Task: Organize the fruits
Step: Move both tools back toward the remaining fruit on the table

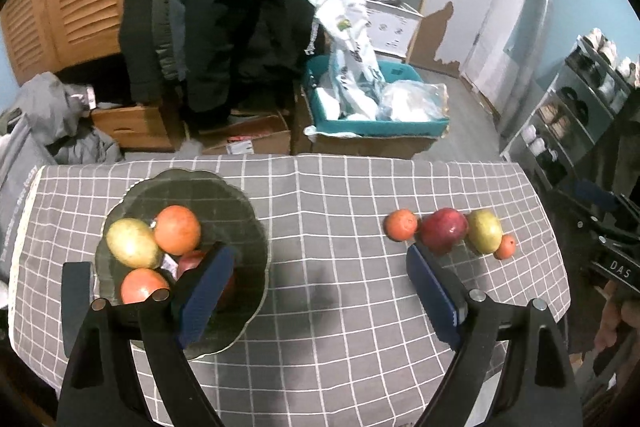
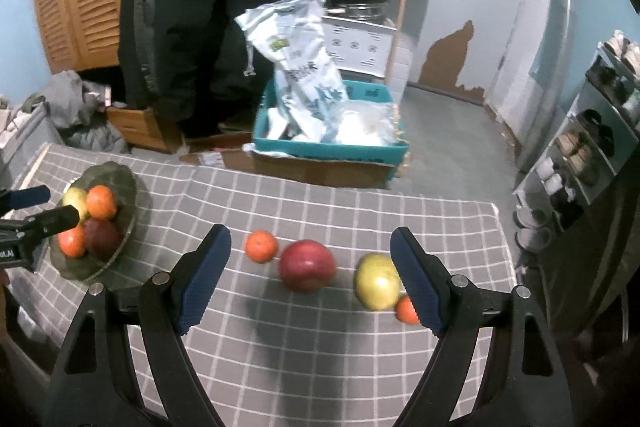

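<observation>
Red apple [image 2: 307, 265] is lying at twelve o'clock between the right gripper [image 2: 310, 279]'s spread, empty jaws — closing on it comes next — while the left gripper [image 1: 320, 291] is hanging released.

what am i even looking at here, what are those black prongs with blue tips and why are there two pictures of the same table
The prongs are hand-held grippers: a person carries one in each hand, and each has a wide-angle camera looking along its two blue-padded fingers. One picture comes from the left gripper, the other from the right gripper, so the same table with its grey checked cloth shows twice. Both grippers are open and hold nothing. On the left sits a dark glass plate already holding fruit. Loose on the cloth lie an orange, a red apple, a yellow-green fruit and a small orange fruit, probably waiting to be moved.
</observation>
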Demonstrator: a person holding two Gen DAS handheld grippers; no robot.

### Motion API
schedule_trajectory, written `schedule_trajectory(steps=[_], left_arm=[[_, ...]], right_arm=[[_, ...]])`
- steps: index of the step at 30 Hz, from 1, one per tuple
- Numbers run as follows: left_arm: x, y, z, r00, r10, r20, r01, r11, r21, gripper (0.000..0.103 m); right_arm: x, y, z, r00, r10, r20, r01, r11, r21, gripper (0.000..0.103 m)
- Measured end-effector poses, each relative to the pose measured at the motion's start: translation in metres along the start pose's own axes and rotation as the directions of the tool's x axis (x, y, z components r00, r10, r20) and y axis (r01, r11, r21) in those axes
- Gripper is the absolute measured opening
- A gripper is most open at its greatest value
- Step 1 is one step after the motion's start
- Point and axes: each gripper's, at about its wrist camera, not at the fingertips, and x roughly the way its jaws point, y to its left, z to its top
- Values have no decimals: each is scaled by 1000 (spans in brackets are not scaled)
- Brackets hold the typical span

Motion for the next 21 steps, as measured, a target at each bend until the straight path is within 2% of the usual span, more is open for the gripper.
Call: schedule_trajectory(steps=[11, 21], left_arm=[[34, -33, 5, 999, 0, -50, 3, 998, 68, 89], [81, -47, 11, 994, -13, -108, 20, 998, 57, 89]], right_arm=[[13, -42, -9, 999, -26, -35, 28, 999, 45, 82], [57, -67, -20, 991, -21, -133, 33, 996, 86, 82]])
